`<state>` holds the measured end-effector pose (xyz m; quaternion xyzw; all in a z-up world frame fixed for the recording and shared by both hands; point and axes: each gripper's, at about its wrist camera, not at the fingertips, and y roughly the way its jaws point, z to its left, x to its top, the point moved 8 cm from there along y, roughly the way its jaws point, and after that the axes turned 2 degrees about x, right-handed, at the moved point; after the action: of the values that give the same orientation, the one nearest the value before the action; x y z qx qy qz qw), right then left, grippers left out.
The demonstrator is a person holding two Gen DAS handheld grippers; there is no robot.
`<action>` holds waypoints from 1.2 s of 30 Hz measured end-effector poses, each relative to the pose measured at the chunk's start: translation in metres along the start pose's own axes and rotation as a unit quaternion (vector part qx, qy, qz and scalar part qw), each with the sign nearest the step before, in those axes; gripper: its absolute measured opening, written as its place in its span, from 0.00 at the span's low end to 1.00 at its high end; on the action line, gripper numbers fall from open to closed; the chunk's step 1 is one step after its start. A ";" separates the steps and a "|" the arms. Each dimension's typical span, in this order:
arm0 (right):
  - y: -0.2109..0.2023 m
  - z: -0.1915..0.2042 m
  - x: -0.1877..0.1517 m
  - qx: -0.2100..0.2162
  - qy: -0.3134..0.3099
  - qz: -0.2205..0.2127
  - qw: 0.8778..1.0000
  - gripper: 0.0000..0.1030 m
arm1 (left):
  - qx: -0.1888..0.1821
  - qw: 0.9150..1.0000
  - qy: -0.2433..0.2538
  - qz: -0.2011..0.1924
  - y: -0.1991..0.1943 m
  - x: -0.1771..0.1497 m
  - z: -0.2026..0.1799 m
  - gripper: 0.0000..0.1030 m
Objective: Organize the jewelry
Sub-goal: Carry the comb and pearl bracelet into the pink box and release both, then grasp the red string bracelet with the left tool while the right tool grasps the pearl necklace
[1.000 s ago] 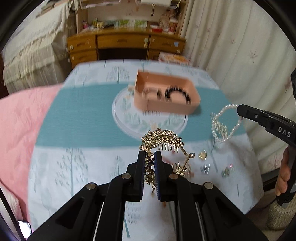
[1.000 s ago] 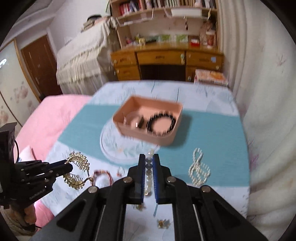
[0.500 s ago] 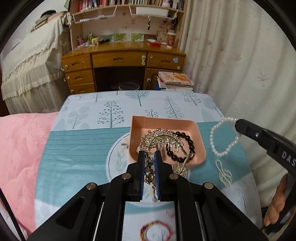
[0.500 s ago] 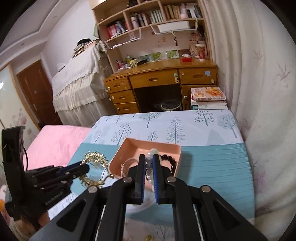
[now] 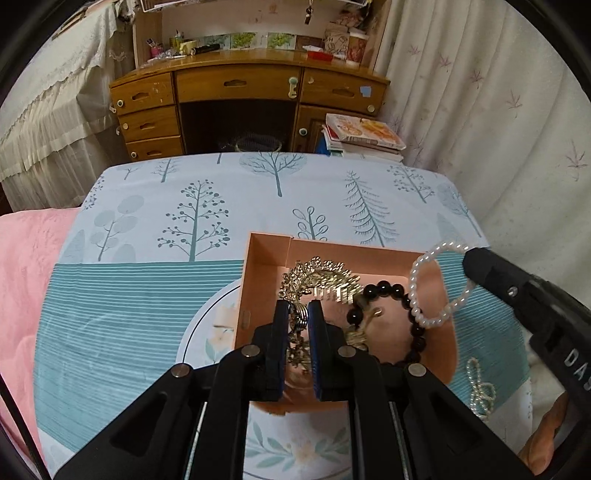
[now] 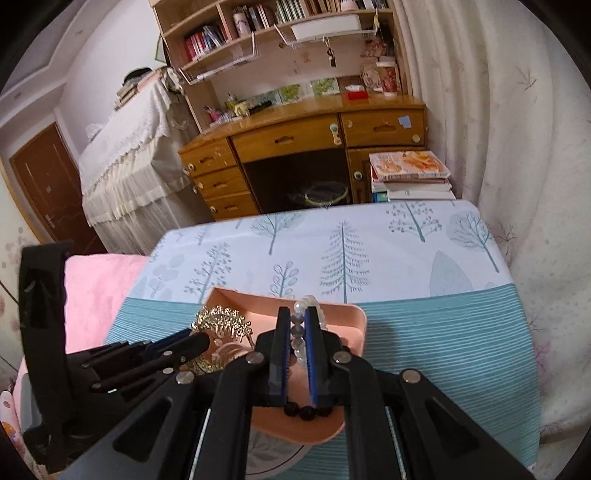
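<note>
My left tongs (image 5: 298,314) pinch the gold hair comb (image 5: 320,280), holding it over the far left part of the pink tray (image 5: 264,258). My right tongs (image 6: 297,330) pinch the pearl bracelet (image 5: 436,284) over the tray's right side. A black bead bracelet (image 5: 391,295) lies inside the tray, which sits on the tree-patterned tabletop (image 5: 147,266).

Wooden desk (image 5: 243,92) with drawers standing at upper centre of frame. Bookshelf (image 6: 266,26) sitting above it, holding books. Stack of magazines (image 6: 410,173) lying right of the desk. Pale curtain (image 5: 498,110) hanging along the right edge. Lace-covered furniture (image 6: 125,147) standing at left. Brown door (image 6: 40,184) showing far left. Pink bedspread (image 5: 22,277) spreading at lower left.
</note>
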<state>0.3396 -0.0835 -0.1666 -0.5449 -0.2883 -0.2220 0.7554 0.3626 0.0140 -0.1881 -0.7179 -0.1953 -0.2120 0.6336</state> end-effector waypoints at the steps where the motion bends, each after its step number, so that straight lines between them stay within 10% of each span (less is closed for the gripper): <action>1: 0.005 0.000 -0.002 0.000 -0.002 0.007 1.000 0.08 | -0.001 1.000 0.000 0.002 0.003 0.000 0.000 0.11; 8: 0.007 0.009 -0.016 0.033 0.001 0.026 0.999 0.10 | 0.004 1.000 -0.010 -0.015 -0.004 -0.001 0.010 0.50; 36: -0.145 0.037 -0.094 0.080 -0.009 -0.018 0.997 0.10 | -0.001 0.993 0.013 -0.114 -0.182 -0.082 -0.006 0.68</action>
<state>0.1692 -0.0907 -0.1208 -0.4793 -0.3218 -0.2064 0.7900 0.1942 0.0292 -0.0826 -0.6886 -0.2678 -0.2926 0.6070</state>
